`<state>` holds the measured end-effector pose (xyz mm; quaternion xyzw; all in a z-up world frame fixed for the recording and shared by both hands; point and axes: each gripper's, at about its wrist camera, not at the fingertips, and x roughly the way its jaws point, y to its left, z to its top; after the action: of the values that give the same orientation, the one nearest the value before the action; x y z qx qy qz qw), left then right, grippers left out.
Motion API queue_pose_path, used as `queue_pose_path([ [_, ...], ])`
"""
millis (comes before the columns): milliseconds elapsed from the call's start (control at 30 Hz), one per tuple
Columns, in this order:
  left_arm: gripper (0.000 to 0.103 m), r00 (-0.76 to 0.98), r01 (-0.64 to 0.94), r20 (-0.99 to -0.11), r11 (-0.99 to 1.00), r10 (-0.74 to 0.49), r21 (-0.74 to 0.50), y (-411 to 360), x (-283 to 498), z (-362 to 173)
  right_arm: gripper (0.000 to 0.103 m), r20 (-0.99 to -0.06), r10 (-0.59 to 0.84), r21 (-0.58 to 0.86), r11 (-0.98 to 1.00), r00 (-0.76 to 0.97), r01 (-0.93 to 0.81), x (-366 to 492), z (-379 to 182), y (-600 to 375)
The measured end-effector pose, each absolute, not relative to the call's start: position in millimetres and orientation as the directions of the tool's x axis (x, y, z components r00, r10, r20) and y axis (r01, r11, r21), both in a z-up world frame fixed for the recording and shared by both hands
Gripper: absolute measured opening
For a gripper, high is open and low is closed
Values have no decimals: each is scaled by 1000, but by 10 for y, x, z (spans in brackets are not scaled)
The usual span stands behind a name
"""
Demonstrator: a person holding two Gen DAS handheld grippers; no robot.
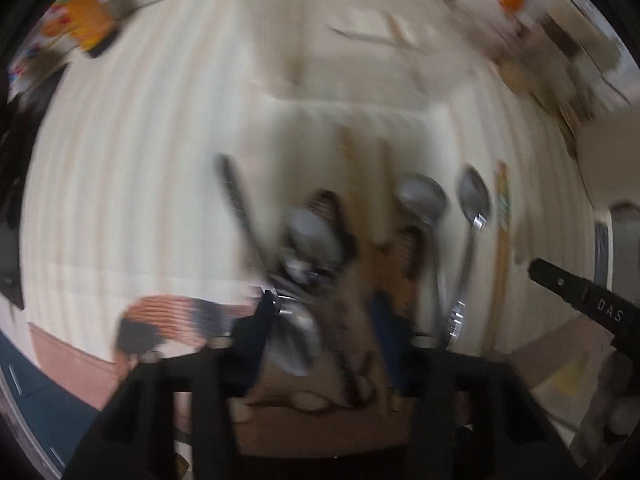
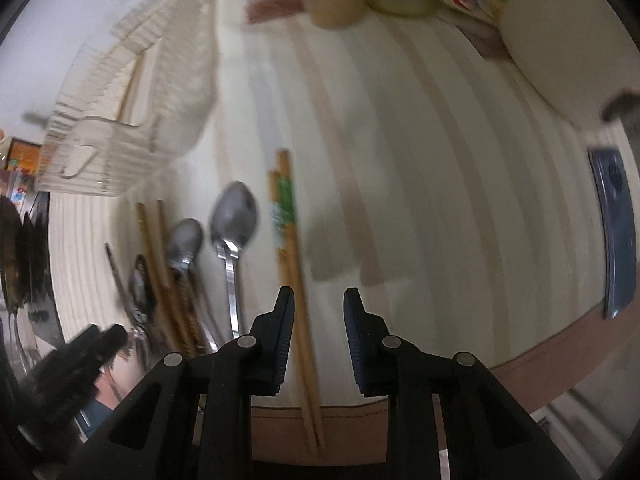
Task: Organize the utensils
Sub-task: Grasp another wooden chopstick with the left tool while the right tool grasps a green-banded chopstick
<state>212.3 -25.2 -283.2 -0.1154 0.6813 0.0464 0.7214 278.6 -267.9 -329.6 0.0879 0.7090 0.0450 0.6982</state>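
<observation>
Both views are motion-blurred. A heap of utensils lies on a pale striped mat: steel spoons, a smaller spoon, wooden chopsticks and a green-banded chopstick pair. My right gripper is open just above the mat, the banded pair running under its left finger. My left gripper is open low over the heap, with spoons and dark-handled pieces between its fingers. Two spoons and the banded chopsticks lie to its right. A white slatted utensil basket stands beyond.
The basket also shows in the left wrist view. The right gripper's finger enters at right there; the left gripper shows at lower left in the right wrist view. A blue object lies at the mat's right edge. Clutter lines the back.
</observation>
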Motion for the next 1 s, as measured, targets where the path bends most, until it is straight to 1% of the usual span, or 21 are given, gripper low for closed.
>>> queue_pose_path([
  [33,31,60,-208,-993,972,-98,-109,-321,2139,-2873,27,-983,184,183,980,-11,75,2758,-3314,-2744],
  [67,24,53,-195,-993,974,-105,-113,-385,2156,-2914,27,-983,181,180,980,-10,82,2738,-3305,-2785],
  [167,22,20,-162,-996,983,-87,-89,-541,2208,-3052,27,-984,176,174,979,-7,109,2714,-3306,-2908],
  [233,17,-3,-149,-998,987,-56,-55,-601,2221,-3134,27,-984,179,177,976,-1,127,2676,-3294,-2981],
  [300,15,1,-138,-999,990,-35,-35,-632,2229,-3144,27,-983,185,184,973,2,137,2653,-3293,-3024],
  [400,7,9,-125,-1000,992,-14,-15,-657,2221,-3143,27,-980,200,197,971,-11,134,2670,-3309,-3023],
  [433,6,11,-123,-1000,992,-14,-15,-688,2274,-3151,27,-977,211,207,970,-16,131,2663,-3323,-3001],
  [600,5,15,-139,-1000,990,-23,-25,-473,2253,-3152,27,-968,247,243,966,-38,85,2670,-3421,-2712],
  [700,4,14,-167,-999,985,-43,-45,-301,2192,-3155,27,-971,235,233,972,-50,44,2701,-3512,-2510],
  [733,4,14,-171,-998,984,-54,-56,-264,2177,-3151,27,-978,206,205,979,-37,18,2713,-3499,-2437],
  [800,5,17,-186,-997,979,-78,-80,-211,2156,-3153,20,-986,163,164,986,-28,-31,2724,-3486,-2323],
  [833,5,18,-189,-996,978,-86,-88,-175,2140,-3146,10,-990,138,140,989,-34,-47,2719,-3486,-2287],
  [900,6,19,-204,-993,972,-112,-114,-88,2112,-3163,6,-992,119,121,991,-34,-61,2703,-3491,-2259],
  [1000,8,26,-233,-985,957,-168,-170,72,2088,-3192,6,-997,77,79,993,-32,-84,2645,-3458,-2285],
])
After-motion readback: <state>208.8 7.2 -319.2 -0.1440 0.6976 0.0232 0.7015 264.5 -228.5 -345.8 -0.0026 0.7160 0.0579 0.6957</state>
